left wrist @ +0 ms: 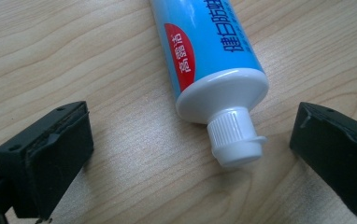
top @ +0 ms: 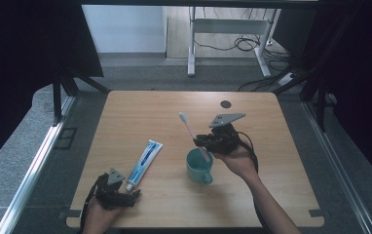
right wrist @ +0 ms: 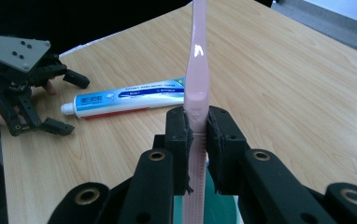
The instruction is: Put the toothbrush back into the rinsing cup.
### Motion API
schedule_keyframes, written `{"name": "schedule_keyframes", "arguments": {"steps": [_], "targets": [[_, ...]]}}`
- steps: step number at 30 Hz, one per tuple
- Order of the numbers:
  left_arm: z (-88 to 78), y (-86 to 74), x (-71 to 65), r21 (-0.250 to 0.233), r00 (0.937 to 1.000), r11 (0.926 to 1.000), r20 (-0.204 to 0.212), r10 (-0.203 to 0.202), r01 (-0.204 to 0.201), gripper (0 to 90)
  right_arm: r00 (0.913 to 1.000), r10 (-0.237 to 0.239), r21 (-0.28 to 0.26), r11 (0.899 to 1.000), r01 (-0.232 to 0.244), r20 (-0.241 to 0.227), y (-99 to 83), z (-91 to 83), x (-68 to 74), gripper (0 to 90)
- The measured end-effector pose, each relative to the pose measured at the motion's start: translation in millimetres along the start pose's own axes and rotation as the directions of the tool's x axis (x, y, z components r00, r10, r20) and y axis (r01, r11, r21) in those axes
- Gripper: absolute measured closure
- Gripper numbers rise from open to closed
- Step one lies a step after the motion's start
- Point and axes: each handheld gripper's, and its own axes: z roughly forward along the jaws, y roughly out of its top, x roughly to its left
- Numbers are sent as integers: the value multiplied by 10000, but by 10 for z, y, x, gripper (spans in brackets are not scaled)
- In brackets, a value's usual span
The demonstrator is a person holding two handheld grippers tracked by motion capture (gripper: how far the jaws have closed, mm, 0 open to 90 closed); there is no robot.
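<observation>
A pink toothbrush (top: 188, 126) stands tilted, bristle head up and to the left, with my right gripper (top: 204, 141) shut on its handle (right wrist: 196, 84). Its lower end hangs at the mouth of a teal mug (top: 199, 165) just below the gripper. A blue and white toothpaste tube (top: 144, 158) lies on the wooden table, its white cap (left wrist: 235, 140) towards the near edge. My left gripper (top: 131, 192) rests low at the table's near left, open. Its jaws stand on either side of the cap without touching it, as the left gripper view (left wrist: 193, 154) shows.
A small black round mark (top: 226, 104) sits near the table's far edge. Beyond the table (top: 271, 195) stand a white desk frame (top: 232, 27) and loose cables on the floor. Dark curtains hang at both sides.
</observation>
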Motion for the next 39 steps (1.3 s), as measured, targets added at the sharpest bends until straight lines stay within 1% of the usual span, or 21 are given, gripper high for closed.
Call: {"name": "schedule_keyframes", "arguments": {"steps": [26, 39], "targets": [[-1, 0, 0, 10, 10000, 10000, -13, 5, -5, 0, 9989, 328, 535, 9981, -310, -322, -361, 271, -17, 784], [-2, 0, -1, 22, 10000, 10000, -10, -7, 7, 0, 9984, 390, 775, 9964, -357, -417, -476, 380, -8, 783]]}}
